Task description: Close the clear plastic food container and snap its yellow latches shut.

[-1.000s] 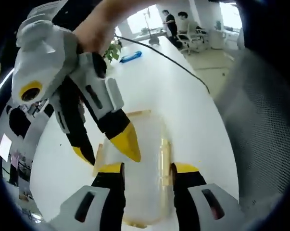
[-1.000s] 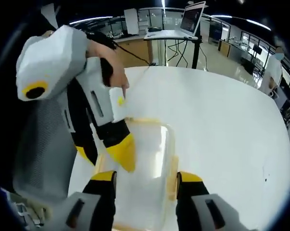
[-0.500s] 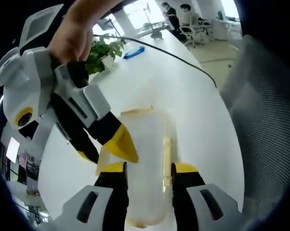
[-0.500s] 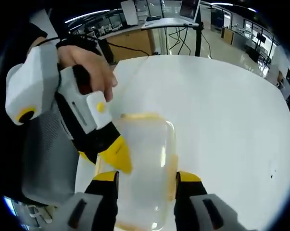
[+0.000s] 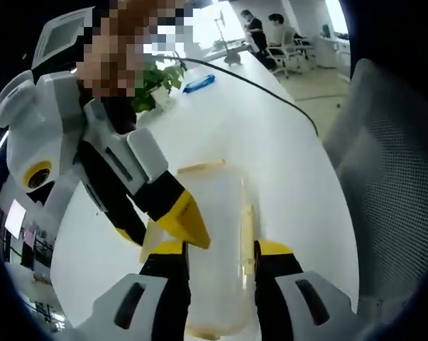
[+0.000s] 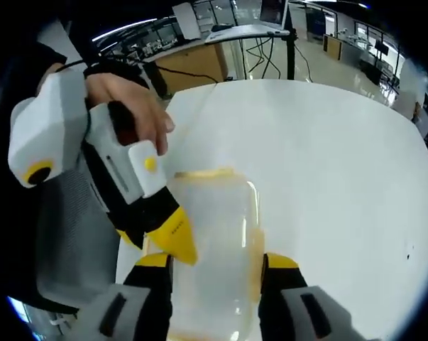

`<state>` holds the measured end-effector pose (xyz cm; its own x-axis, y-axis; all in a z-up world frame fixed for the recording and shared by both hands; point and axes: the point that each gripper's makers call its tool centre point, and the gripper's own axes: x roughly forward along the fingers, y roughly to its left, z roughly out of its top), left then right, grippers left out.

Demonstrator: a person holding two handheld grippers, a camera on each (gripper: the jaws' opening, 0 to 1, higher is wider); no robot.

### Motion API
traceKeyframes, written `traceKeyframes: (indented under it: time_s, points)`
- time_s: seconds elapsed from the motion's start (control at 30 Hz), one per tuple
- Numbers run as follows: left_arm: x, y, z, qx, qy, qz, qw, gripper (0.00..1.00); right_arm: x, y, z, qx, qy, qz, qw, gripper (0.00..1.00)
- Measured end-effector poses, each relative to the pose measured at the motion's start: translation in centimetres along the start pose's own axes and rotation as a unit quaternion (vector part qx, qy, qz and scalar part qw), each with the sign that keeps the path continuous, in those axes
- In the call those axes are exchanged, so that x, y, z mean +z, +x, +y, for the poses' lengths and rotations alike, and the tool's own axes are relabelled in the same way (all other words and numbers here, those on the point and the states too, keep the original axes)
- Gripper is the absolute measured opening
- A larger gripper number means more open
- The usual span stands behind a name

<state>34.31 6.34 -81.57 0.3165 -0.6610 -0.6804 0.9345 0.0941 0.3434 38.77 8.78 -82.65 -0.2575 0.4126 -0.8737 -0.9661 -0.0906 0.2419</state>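
Observation:
The clear plastic container lies lengthwise on the white table, lid on top. A pale yellow latch sits at its far end and another on its right side. My left gripper is open, its jaws straddling the container's near part. My right gripper reaches in from the upper left, open, one yellow tip over the container's left edge. In the right gripper view the container again sits between my right gripper's spread jaws. The left gripper leans in from the left.
A grey mesh chair stands close at the table's edge and also appears as the chair. A black cable, a blue object and a plant lie farther along the table. Desks stand beyond.
Both views have shifted slightly. Each gripper's yellow tip has sunk a little closer to the container's left edge. The container has stayed in place.

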Motion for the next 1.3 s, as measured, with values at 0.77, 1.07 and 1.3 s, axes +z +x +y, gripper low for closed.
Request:
traceKeyframes:
  time_s: [0.77,1.07,1.3]
  points:
    - [1.0,-1.3,-1.5,-0.068,-0.072,-0.006,0.9951,0.47,1.2,-1.4,0.0,-0.031,-0.018,-0.037,0.9987,0.63]
    - [1.6,-2.3,-0.5,-0.077,-0.096,-0.016,0.9923,0.5,0.7,-1.8,0.3,-0.037,-0.038,-0.03,0.9981,0.63]
    - [1.2,-2.5,0.0,-0.078,-0.093,-0.007,0.9926,0.51,0.8,-2.1,0.3,-0.042,-0.045,-0.034,0.9975,0.62]
